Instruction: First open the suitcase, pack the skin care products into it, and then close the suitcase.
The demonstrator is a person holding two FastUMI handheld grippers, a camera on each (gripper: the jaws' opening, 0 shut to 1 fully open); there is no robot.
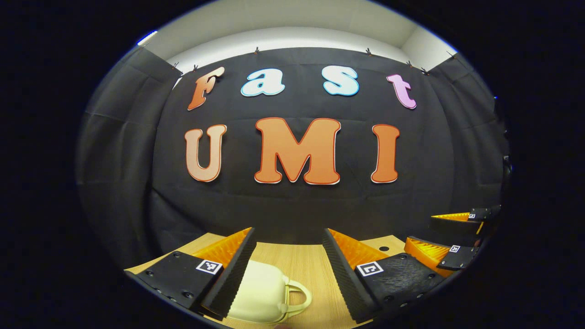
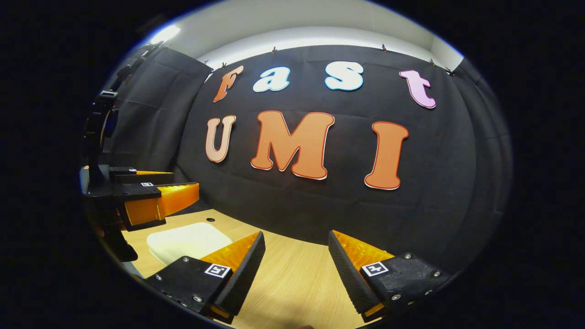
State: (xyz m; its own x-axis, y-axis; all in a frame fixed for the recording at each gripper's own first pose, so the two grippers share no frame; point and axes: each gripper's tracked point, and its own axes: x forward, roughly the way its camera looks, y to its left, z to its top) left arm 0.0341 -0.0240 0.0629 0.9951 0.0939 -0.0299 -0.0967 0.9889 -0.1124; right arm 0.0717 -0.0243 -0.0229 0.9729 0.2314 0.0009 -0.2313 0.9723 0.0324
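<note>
A small cream suitcase [image 1: 263,294] with a loop handle on its right side lies shut on the wooden table, low in the left gripper view. My left gripper [image 1: 289,240] hangs open above it, the left finger over the case's near edge. In the right gripper view the same suitcase [image 2: 187,242] lies at the left, partly behind my right gripper's left finger. My right gripper [image 2: 296,240] is open above bare table, with nothing between its fingers. The left gripper [image 2: 151,194] also hovers above the case there. The right gripper [image 1: 450,235] appears at the right edge of the left gripper view.
The wooden table [image 2: 292,278] runs back to the black cloth wall. A small dark hole [image 1: 384,248] marks the tabletop in the left gripper view, and a small cap or hole [image 2: 210,220] sits beyond the suitcase in the right gripper view.
</note>
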